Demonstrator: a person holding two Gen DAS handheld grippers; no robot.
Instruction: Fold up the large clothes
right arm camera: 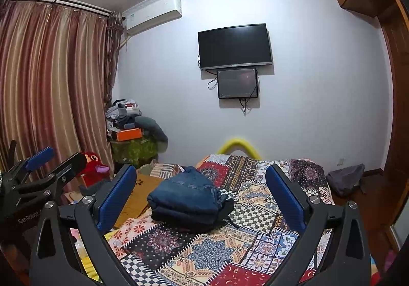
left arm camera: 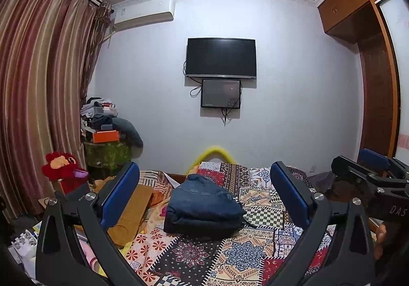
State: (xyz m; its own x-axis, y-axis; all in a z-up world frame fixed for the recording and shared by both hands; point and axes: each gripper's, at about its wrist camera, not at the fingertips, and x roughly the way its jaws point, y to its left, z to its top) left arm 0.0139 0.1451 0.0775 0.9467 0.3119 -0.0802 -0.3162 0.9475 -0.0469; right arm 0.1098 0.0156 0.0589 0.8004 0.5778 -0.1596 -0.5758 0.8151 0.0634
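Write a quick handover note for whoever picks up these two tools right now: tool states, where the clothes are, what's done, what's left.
Left tool: open, empty, held above the bed.
Right tool: open, empty, alongside it.
Folded denim garment: compact bundle on the patchwork bedspread, touched by neither tool; a dark layer shows underneath.
Done: this fold looks finished.
Left: possibly the clothes heap by the curtain; unclear.

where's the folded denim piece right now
The folded denim garment lies on the patchwork bedspread, centred between the open fingers in both wrist views, nearer the bed's left edge beside a brown paper bag; neither gripper touches it.
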